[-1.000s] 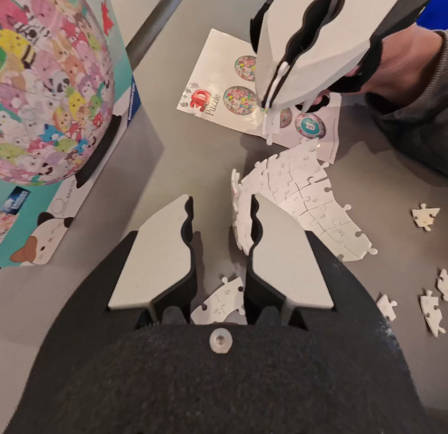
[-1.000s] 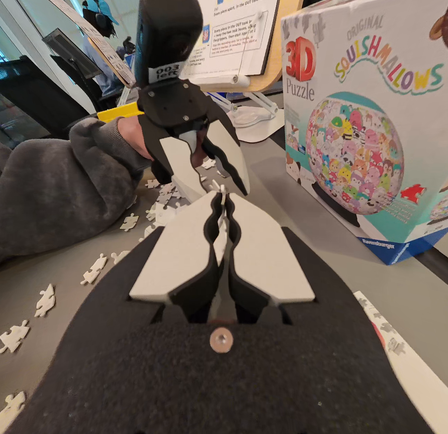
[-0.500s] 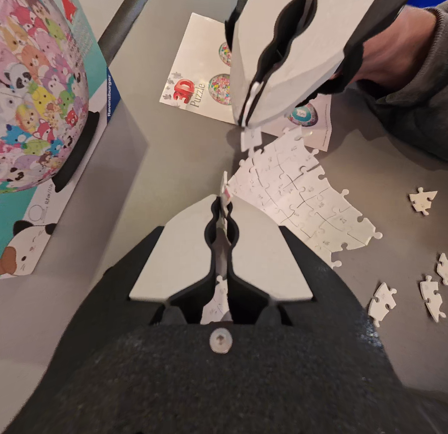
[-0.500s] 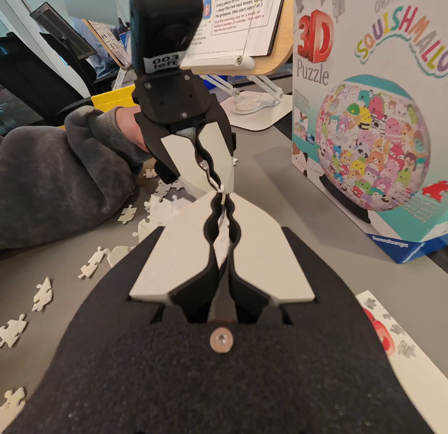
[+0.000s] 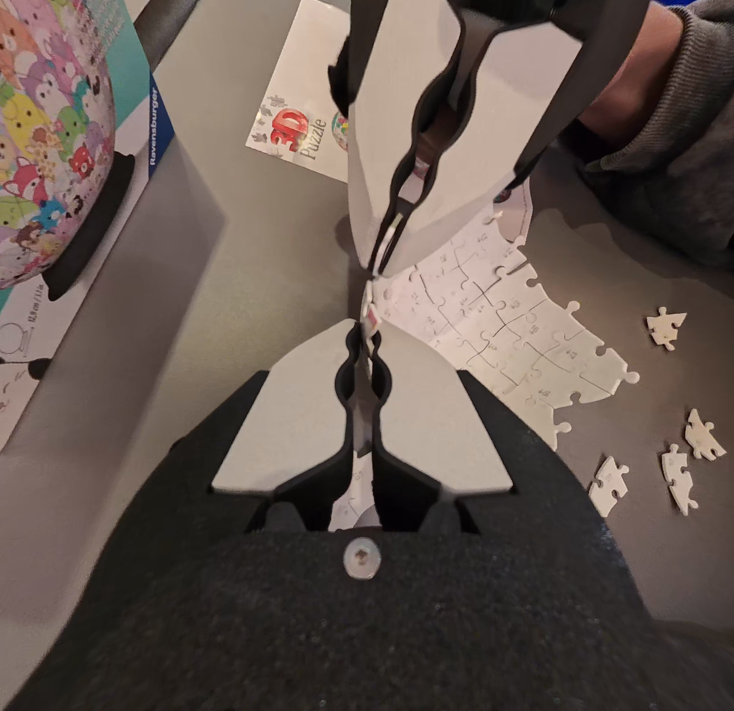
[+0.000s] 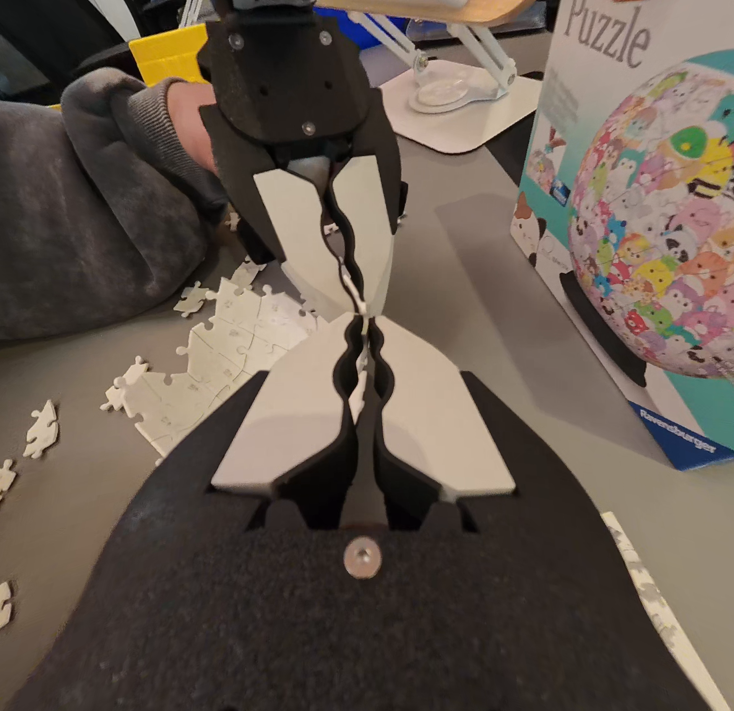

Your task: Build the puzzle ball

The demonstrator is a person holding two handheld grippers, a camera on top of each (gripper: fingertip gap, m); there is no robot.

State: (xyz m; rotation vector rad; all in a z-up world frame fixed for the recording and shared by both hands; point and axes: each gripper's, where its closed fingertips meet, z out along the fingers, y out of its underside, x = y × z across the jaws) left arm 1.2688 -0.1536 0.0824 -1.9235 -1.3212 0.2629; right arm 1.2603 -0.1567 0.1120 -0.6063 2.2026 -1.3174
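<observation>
Left wrist view: left gripper (image 5: 367, 328), white-faced fingers on a black body, pinched on the raised edge of the assembled sheet of white curved puzzle pieces (image 5: 516, 334), seen back side up. Right gripper (image 5: 373, 269) coming down from 12 o'clock, tips nearly meeting the left's, clamped on a single white puzzle piece (image 5: 387, 237) held edge-on. Piece's lower end just at the sheet's raised edge — touching or a hair apart, cannot tell. Rest of the sheet spread over the grey table (image 5: 258, 235) toward 3 o'clock. Loose white puzzle pieces (image 5: 675, 469) scattered farther out at 3 to 4 o'clock, well apart from the sheet. White printed leaflet (image 5: 294, 116) lying flat at 12 o'clock behind the right gripper. Colourful puzzle box with a picture of the finished ball (image 5: 59, 155) standing at 10 o'clock.

Right wrist view: right gripper (image 6: 363, 330) closed on the piece, left gripper (image 6: 361, 306) facing it tip to tip — sheet (image 6: 222, 354) trailing off to 9 o'clock, box (image 6: 635, 255) at 2 o'clock, grey sleeve (image 6: 79, 215) at 10 o'clock.
</observation>
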